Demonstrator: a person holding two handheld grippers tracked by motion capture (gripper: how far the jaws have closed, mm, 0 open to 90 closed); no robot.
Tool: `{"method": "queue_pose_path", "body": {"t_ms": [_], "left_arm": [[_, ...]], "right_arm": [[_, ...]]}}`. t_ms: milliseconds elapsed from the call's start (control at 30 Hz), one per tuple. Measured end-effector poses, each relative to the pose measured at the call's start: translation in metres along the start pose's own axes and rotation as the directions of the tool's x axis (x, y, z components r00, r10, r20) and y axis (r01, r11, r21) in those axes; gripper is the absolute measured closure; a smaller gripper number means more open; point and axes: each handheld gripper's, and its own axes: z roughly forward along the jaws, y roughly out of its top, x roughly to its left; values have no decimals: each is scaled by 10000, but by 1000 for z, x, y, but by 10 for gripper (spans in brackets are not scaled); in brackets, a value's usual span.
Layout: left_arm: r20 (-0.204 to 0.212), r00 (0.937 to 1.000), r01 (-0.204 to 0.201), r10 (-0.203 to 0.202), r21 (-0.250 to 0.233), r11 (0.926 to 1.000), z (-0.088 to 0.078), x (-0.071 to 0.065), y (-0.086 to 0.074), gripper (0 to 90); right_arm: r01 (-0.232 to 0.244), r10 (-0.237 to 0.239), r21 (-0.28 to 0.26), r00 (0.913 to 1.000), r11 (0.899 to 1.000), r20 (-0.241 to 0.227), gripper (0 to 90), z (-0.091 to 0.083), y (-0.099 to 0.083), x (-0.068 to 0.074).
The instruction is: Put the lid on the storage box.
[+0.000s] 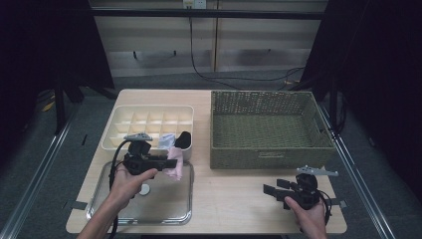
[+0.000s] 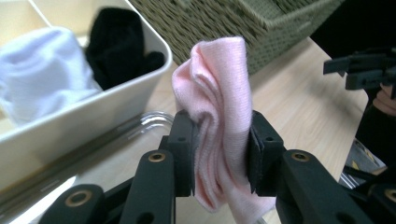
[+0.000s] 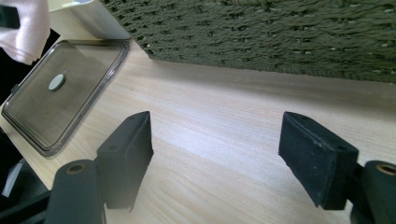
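A rolled pink sock (image 2: 217, 79) is pinched between the black jaws of my left gripper (image 2: 219, 154), which is shut on it. From above, the pink sock (image 1: 175, 169) hangs at the left gripper (image 1: 174, 164), just in front of the cream divided box (image 1: 112, 124). In the box's near right cells lie a white sock (image 2: 42, 65) and a black sock (image 2: 119, 44). My right gripper (image 1: 272, 186) rests low over the bare table at the front right. The right gripper (image 3: 217, 149) stands open with only wood between its jaws.
A green woven basket (image 1: 263, 154) with nothing in it stands at the back right, close to the box. A clear flat tray (image 1: 164, 204) with a small white disc (image 1: 145, 189) lies at the front left under my left hand. Bare wood spans the front middle.
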Motion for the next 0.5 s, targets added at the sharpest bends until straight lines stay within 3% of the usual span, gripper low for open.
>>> {"method": "queue_pose_path", "body": {"t_ms": [233,500], "left_arm": [[-106,9999,-24,22,-251,9997,-10,0,6,676],[-488,9988,37,-65,-580,9983,-22,9,14,677]], "right_arm": [[250,-250,17,9993,9997,-291,165,0,-1,0],[-91,92,220,9999,9997,-61,200,3,-2,-2]]}}
